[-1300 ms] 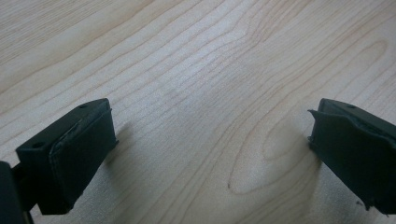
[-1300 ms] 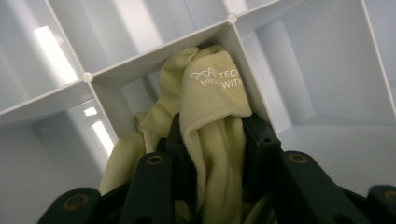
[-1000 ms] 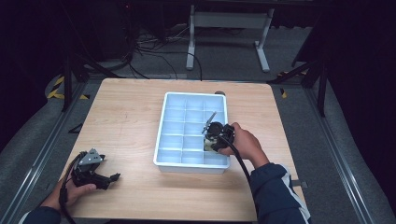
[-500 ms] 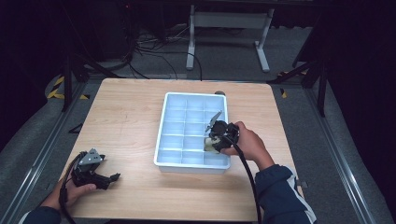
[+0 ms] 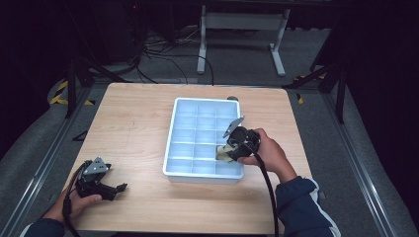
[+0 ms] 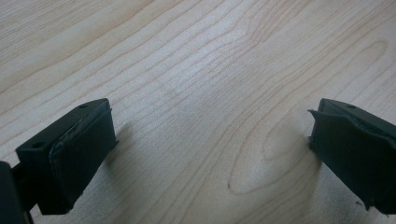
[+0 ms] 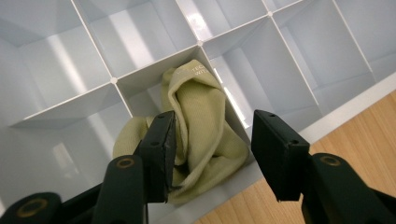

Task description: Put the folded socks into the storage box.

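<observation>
Meanwhile: soft cloth bunched in a hard white grid

Low over the pale, grain-streaked wooden table (image 5: pixel 133 128), the left gripper (image 6: pixel 210 154) has its blocky black jaws spread wide with only bare wood between them. To its right lies the glossy white plastic tray (image 5: pixel 170 148), cut into square compartments. Over the tray's near right corner the right gripper (image 7: pixel 212 149) has its matte jaws apart, straddling a crumpled yellow-green knit cloth (image 7: pixel 198 116) heaped in the compartment just ahead; the left jaw touches the folds.
</observation>
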